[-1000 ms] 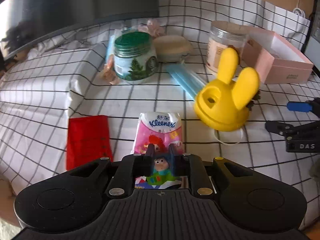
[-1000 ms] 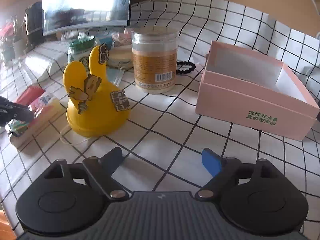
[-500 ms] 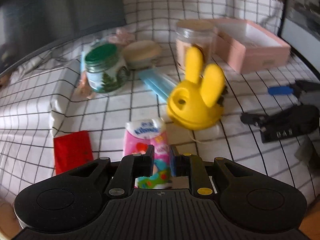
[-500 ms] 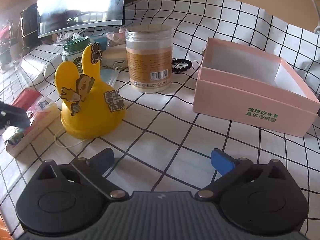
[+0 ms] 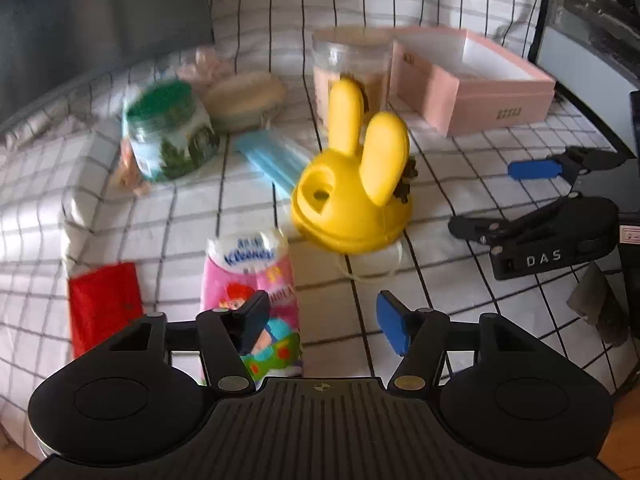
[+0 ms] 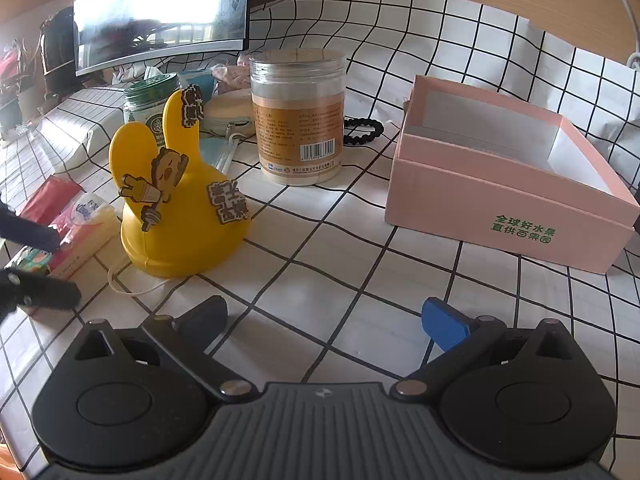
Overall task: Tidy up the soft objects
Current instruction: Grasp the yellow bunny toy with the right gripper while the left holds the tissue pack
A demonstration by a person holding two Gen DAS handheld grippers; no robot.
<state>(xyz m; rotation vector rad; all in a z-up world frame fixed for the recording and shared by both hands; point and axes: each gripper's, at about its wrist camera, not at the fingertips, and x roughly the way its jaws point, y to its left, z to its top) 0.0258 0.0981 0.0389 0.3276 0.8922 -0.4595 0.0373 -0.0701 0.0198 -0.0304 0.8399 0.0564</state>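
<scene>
Lying on the checked cloth [image 5: 192, 208] at lower centre of the left wrist view, the tissue pack [image 5: 250, 276] sits under the left gripper [image 5: 324, 326], whose fingers are spread wide, gripping nothing. The right gripper [image 6: 332, 326] is likewise spread and empty. At right centre of its view sits the pink box [image 6: 508, 200], with the yellow rabbit holder [image 6: 180, 208] at left.

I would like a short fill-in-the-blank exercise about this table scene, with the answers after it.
1. The left gripper has its jaws ____.
2. The pink Kleenex tissue pack lies beside a flat ____ packet.
3. The pink cardboard box has no ____ on it.
4. The black hair tie lies between the clear plastic jar and the ____.

Answers: open; red; lid; box
</scene>
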